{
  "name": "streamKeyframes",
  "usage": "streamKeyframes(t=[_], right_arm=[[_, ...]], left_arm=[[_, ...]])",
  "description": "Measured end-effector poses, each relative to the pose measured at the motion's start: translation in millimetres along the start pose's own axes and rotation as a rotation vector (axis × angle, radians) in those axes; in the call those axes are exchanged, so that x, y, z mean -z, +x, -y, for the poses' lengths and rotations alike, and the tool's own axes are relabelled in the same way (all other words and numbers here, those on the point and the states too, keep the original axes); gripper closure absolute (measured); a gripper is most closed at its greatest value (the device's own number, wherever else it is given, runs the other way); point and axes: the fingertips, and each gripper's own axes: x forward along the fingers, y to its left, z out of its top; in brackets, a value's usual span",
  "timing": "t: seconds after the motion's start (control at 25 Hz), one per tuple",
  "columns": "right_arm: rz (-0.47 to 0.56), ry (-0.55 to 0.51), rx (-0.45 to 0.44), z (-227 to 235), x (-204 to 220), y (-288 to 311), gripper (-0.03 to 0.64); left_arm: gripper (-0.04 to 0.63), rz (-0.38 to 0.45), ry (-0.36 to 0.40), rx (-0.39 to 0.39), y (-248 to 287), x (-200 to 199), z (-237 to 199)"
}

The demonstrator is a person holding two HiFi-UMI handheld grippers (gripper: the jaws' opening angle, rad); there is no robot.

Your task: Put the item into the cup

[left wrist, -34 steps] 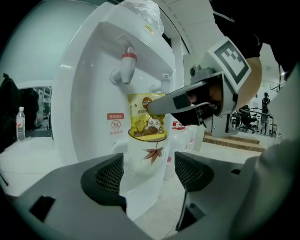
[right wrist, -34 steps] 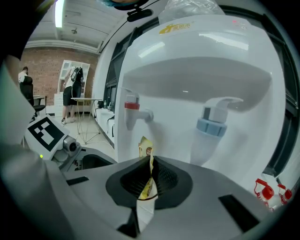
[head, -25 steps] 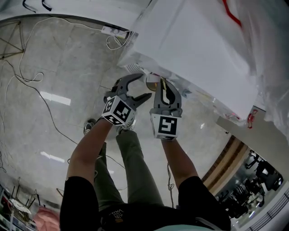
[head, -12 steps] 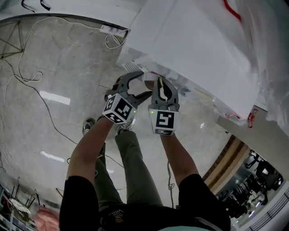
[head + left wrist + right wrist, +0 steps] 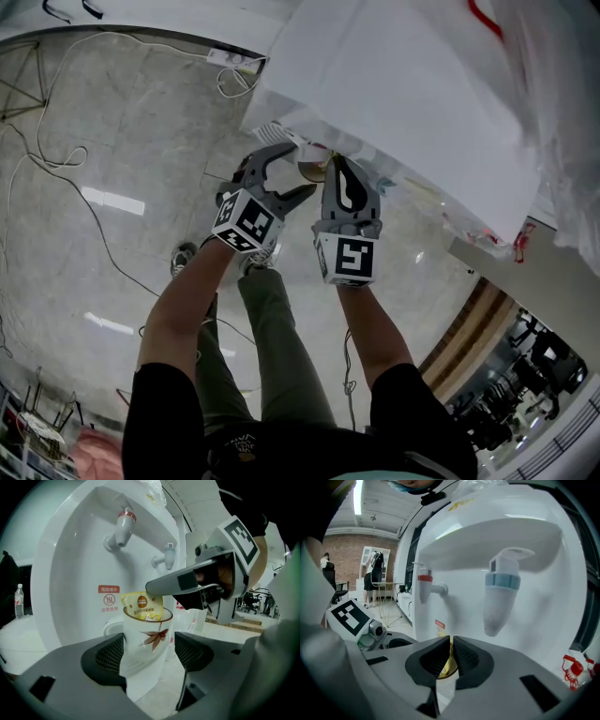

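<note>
Head view barely differs: right gripper [image 5: 450,645] still pinches yellow foil sachet [image 5: 140,607] inside white leaf-printed paper cup [image 5: 139,641] clamped by left gripper [image 5: 147,652]; release remains.

Marbled floor [image 5: 122,122] strewn with white cables [image 5: 226,85]

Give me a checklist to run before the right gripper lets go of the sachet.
1. Paper cup sits between the left gripper fingers: ok.
2. Cup mouth faces up: ok, close to upright.
3. Lower end of the sachet is inside the cup's rim: ok.
4. Right gripper is closed on the sachet's top: ok.
5. Sachet is fully inside the cup: not ok, its upper part stands above the rim.
6. Sachet reaches the cup's bottom: cannot tell, the cup wall hides it.
</note>
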Motion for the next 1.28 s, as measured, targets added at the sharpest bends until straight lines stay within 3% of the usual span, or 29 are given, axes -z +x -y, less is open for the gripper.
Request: streamKeyframes(t=[0.12, 0.32, 0.44, 0.88, 1.28], right_arm=[[-0.052, -0.032, -0.001, -1.8, 6.1, 2.2, 0.571], [-0.051, -0.052, 0.002, -2.1, 14.7, 9.7, 0.571], [-0.089, -0.01, 0.003, -3.1, 17.2, 8.5, 0.569], [-0.033, 0.125, 0.101, -13.5, -0.5, -38.1, 0.569], [0.008, 0.211, 0.219, -31.1, -49.3, -103.7, 0.569]], left_arm=[[0.255, -0.002, -0.004, 0.002, -1.2, 0.3, -0.6], [0.255, -0.003, -0.008, 0.007, -1.6, 0.0, 1.1], [0.255, -0.005, -0.007, 0.011, -4.9, -0.3, 1.5], [0.255, 0.016, -0.01, 0.022, -50.0, -17.5, 12.3], [0.256, 0.082, 0.011, 0.036, -128.3, -76.2, 27.6]])
